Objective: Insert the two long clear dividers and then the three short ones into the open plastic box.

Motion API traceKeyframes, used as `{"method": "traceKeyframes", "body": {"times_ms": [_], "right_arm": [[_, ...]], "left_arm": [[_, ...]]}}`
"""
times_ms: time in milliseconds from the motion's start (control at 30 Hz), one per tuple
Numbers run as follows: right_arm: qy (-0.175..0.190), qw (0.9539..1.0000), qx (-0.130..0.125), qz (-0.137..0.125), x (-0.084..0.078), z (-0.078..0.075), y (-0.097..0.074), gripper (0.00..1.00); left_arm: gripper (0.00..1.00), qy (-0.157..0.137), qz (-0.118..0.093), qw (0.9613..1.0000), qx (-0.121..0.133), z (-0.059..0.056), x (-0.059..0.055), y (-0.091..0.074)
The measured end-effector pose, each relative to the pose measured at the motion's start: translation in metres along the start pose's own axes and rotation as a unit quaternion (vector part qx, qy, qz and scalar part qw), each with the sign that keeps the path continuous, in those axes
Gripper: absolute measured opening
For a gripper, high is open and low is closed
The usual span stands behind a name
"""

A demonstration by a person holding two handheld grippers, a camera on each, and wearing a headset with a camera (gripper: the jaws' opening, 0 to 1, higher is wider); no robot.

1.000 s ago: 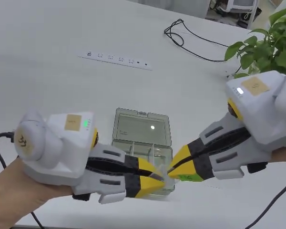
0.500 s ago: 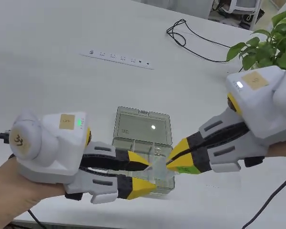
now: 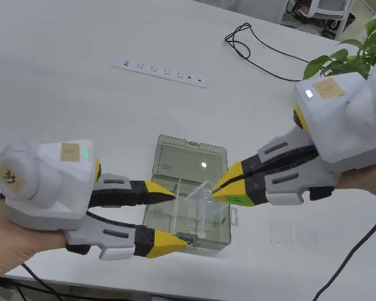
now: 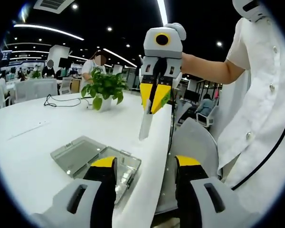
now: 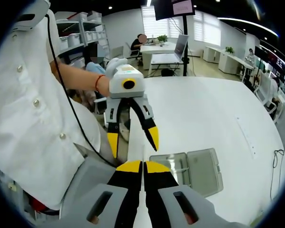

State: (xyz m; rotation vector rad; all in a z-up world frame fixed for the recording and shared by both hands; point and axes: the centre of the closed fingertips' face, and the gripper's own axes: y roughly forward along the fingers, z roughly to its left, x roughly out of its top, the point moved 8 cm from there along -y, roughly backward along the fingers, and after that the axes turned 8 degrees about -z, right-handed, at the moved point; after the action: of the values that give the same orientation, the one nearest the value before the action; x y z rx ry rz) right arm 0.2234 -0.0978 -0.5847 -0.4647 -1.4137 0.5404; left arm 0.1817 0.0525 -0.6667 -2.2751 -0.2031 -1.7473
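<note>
Low in the middle of the head view the open plastic box (image 3: 187, 162) sits on the white table (image 3: 62, 100), its lid laid flat toward the top of the frame and its tray (image 3: 208, 241) nearer the bottom. Clear partitions seem to stand in the tray already, though I can't count them through the glare.

The right gripper (image 3: 220, 190) reaches in from the right of the frame, jaws pinched tight on a clear divider (image 3: 200, 198). The divider hangs tilted over the tray's right-hand part; I can't tell whether it touches the box. In the left gripper view the same divider (image 4: 146, 126) dangles from the yellow tips at centre, above the box (image 4: 97, 159).

The left gripper (image 3: 168, 216) comes from the lower left with its jaws spread wide, holding nothing, its tips over the tray's left edge.

Right of the box, faint clear pieces (image 3: 292, 232) lie flat on the table. A power strip (image 3: 160, 72) lies across the upper part of the frame.
</note>
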Motion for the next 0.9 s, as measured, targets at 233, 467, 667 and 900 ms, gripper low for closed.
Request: {"method": "traceKeyframes", "body": {"times_ms": [233,467,667,900], "right_arm": [[0.004,0.9999,-0.015,-0.004,-0.001,-0.019,0.015,0.02],[0.007,0.9996,-0.028,-0.003,-0.008,-0.038,0.034,0.02],[0.015,0.9996,-0.024,0.005,-0.023,-0.05,0.055,0.02],[0.022,0.9993,-0.028,0.006,-0.037,-0.058,0.072,0.02]], "left_arm": [[0.68,-0.012,0.007,0.9995,0.027,0.01,-0.01,-0.008],[0.81,-0.018,0.02,0.9986,0.046,0.017,-0.019,-0.013],[0.92,-0.023,0.036,0.9971,0.062,0.023,-0.029,-0.016],[1.0,-0.028,0.045,0.9959,0.074,0.028,-0.034,-0.017]]}}
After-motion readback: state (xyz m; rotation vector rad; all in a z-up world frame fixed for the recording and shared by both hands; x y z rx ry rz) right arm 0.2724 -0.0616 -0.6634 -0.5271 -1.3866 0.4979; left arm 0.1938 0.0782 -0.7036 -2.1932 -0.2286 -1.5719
